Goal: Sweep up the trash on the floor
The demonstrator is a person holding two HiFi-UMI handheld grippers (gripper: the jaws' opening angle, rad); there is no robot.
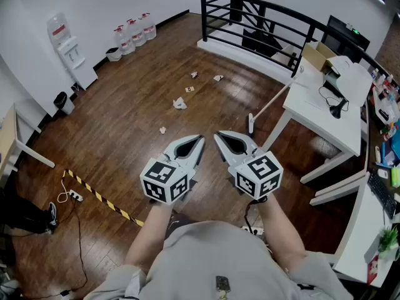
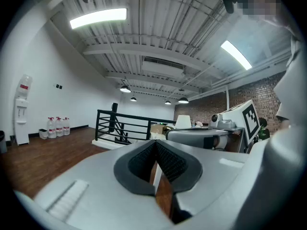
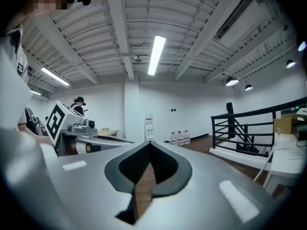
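Head view has both tools held out level in front of the person, side by side over the dark wood floor (image 1: 125, 124). The left gripper (image 1: 199, 139) is fully closed with nothing in it; its own view shows the ribbed pads meeting at the tip, just floor behind them. Same deal with the right gripper (image 1: 217, 135): pads pressed together, empty.

The trash is all still on the floor, well ahead of the tips. A crumpled paper scrap (image 1: 179, 103) sits mid-floor and a smaller white bit (image 1: 162, 130) lies nearer the grippers. Three more little pieces (image 1: 194, 75) are scattered farther out toward the black railing (image 1: 262, 16).

A pale long handle (image 1: 270, 104) leans against the white table (image 1: 315, 108) on the right, foot on the floor. Can't tell if it's a broom or a dustpan. Water jugs (image 1: 134, 31) line the far wall, and striped tape (image 1: 100, 196) runs along the floor on the left.
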